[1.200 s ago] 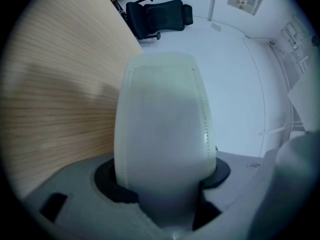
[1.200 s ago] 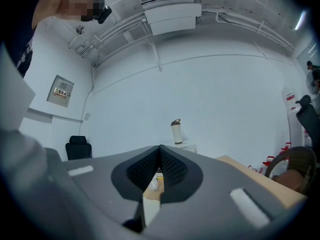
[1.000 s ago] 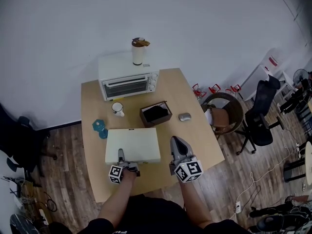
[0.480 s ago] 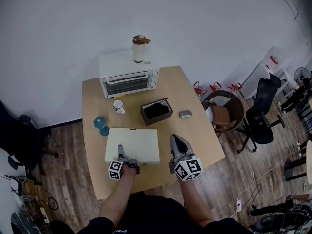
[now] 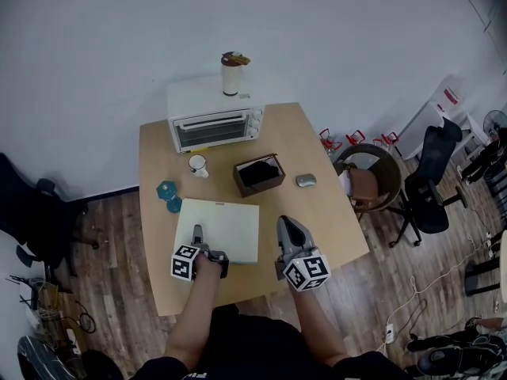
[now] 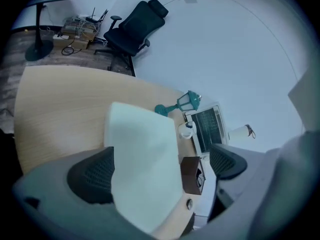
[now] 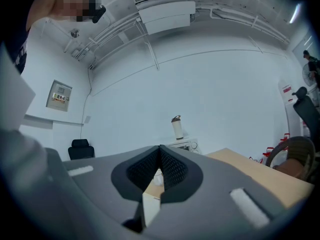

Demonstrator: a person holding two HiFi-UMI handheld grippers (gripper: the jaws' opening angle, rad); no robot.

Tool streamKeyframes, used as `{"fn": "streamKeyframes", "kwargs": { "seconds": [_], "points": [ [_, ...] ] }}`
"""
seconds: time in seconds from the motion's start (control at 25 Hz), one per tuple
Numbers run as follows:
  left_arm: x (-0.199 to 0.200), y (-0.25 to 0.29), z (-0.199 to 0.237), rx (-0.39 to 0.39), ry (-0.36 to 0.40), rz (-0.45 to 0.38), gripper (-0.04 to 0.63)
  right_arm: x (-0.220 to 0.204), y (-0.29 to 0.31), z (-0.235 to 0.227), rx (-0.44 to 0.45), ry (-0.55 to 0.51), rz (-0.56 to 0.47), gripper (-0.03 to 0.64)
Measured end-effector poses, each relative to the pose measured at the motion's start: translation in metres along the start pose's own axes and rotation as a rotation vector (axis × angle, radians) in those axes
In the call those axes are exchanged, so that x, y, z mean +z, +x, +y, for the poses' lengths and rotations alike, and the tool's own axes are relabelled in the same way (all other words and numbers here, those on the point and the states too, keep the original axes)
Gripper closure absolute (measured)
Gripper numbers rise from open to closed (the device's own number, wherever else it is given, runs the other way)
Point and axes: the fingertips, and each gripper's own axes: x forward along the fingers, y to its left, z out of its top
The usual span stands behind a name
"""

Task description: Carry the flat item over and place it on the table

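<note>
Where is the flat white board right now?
In the head view the board lies on the wooden table, left of centre, just right of the teal lantern and nearer than the mug.

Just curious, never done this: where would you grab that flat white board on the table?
By its near edge, coming in low from the person's side. The board lies flat and is too wide to span, but thin enough to pinch. The left gripper, jaws opening, has that edge between them.

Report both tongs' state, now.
Left tongs: opening, pads off the flat white rectangular board lying between them.
Right tongs: shut, empty.
</note>
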Motion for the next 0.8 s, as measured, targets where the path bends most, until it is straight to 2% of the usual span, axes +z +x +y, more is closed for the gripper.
{"fn": "streamKeyframes", "kwargs": {
  "seconds": [0.24,0.32,0.4,0.56,0.64,0.72,0.8],
  "points": [
    [0.002,-0.016,-0.037,-0.145,-0.060,-0.003,0.021,-0.001,-0.003,0.007,0.022,0.002,0.002,0.611],
    [0.001,-0.022,-0.052,-0.222,-0.096,0.001,0.025,0.001,-0.004,0.010,0.029,0.000,0.001,0.611],
    [0.001,-0.028,-0.083,-0.358,-0.111,0.006,0.026,0.004,-0.003,0.010,0.031,-0.006,-0.001,0.611],
    [0.001,-0.049,-0.153,-0.690,-0.120,0.002,0.029,0.010,0.000,0.010,0.038,-0.020,-0.011,0.611],
    [0.005,-0.061,-0.176,-0.811,-0.132,-0.004,0.038,0.015,0.002,0.011,0.042,-0.034,-0.015,0.611],
    [0.005,-0.067,-0.186,-0.852,-0.154,0.001,0.060,0.021,0.006,0.010,0.037,-0.057,-0.017,0.611],
    [0.003,-0.069,-0.190,-0.843,-0.160,0.002,0.067,0.027,0.013,0.007,0.036,-0.082,-0.024,0.611]
  ]
}}
